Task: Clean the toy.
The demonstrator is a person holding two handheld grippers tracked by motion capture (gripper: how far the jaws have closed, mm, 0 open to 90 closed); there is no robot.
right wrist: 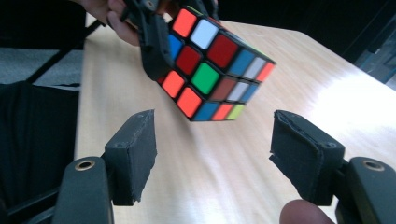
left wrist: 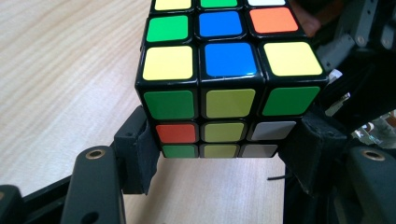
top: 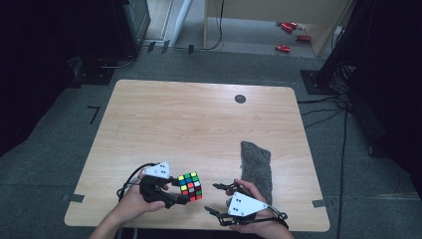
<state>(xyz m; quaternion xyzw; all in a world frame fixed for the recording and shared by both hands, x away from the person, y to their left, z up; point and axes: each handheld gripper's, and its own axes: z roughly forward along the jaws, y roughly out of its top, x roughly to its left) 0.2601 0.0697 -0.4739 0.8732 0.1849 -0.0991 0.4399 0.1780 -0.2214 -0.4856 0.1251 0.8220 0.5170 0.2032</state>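
A scrambled puzzle cube (top: 190, 185) with coloured stickers hangs just above the table's near edge, clamped in my left gripper (top: 180, 191). In the left gripper view the cube (left wrist: 219, 88) sits between the two black pads (left wrist: 137, 154), which press on its lower sides. My right gripper (top: 215, 198) lies to the cube's right with its jaws open and pointing toward it. The right gripper view has the cube (right wrist: 212, 65) tilted ahead of the open pads (right wrist: 135, 149), apart from them, with the left gripper's jaw on its left side.
A grey felt cloth (top: 257, 167) lies on the wooden table (top: 199, 124) just right of and behind the right hand. A small dark round cap (top: 240, 98) sits near the far edge. Cables and red items lie on the floor beyond.
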